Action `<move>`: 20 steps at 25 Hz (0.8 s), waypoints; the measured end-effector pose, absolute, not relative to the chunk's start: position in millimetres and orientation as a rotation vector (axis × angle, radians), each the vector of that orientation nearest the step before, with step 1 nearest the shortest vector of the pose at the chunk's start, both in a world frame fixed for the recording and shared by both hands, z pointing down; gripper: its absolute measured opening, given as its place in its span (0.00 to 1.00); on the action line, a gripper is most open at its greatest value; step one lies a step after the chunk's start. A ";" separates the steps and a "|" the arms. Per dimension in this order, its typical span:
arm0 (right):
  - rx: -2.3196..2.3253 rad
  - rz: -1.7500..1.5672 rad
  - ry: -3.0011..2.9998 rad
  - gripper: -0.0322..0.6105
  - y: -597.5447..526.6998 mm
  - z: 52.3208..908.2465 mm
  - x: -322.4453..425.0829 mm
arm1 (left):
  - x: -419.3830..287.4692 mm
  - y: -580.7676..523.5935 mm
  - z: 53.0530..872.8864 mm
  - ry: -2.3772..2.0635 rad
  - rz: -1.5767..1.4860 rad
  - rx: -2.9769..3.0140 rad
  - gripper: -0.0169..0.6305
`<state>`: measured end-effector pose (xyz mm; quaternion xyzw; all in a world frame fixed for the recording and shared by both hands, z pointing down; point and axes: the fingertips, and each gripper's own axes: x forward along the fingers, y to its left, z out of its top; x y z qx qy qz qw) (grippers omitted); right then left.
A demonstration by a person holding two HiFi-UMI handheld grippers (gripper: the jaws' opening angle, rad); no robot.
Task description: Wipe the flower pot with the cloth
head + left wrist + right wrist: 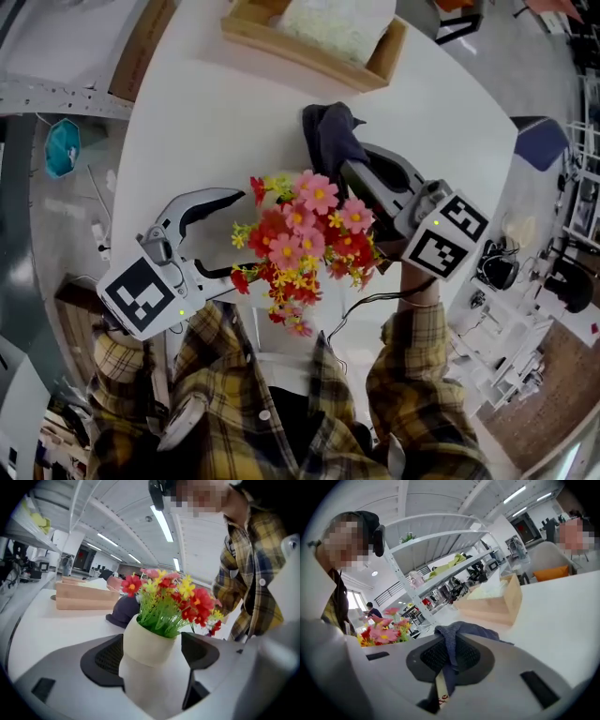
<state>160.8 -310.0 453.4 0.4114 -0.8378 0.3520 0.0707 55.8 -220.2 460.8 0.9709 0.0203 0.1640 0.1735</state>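
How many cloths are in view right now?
1 for certain: the dark blue-grey knitted cloth is pinched in the jaws of the right gripper, beyond the flowers. The pale textured item in the wooden tray might be another; I cannot tell.

The left tool (pixel 225 234), held at the person's left, has its jaws closed against both sides of a cream flower pot (pixel 147 648). The right tool (pixel 356 173) points forward, its jaws pinched together on a dark blue cloth (pixel 328 136). Yellow plaid sleeves (pixel 422 375) cover both forearms.
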 end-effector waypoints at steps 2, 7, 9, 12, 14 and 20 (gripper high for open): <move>1.316 0.997 -2.515 0.07 -306.8 434.4 165.0 | 42.6 -222.7 448.2 -0.032 0.405 2.675 0.64; 1.475 0.788 -2.506 0.07 -293.6 380.0 174.4 | 19.6 -231.4 406.8 -0.169 0.286 2.640 0.54; 1.541 0.704 -2.510 0.07 -286.8 355.4 178.5 | 16.7 -235.0 384.0 -0.211 0.230 2.659 0.51; 1.627 0.627 -2.511 0.07 -271.8 318.2 184.3 | 15.4 -231.8 345.5 -0.249 0.150 2.685 0.46; 1.661 0.592 -2.518 0.07 -259.9 295.0 186.0 | 17.0 -225.1 319.6 -0.260 0.110 2.714 0.43; 1.754 0.467 -2.559 0.07 -216.7 233.1 186.9 | 31.7 -202.8 246.9 -0.324 -0.004 2.820 0.32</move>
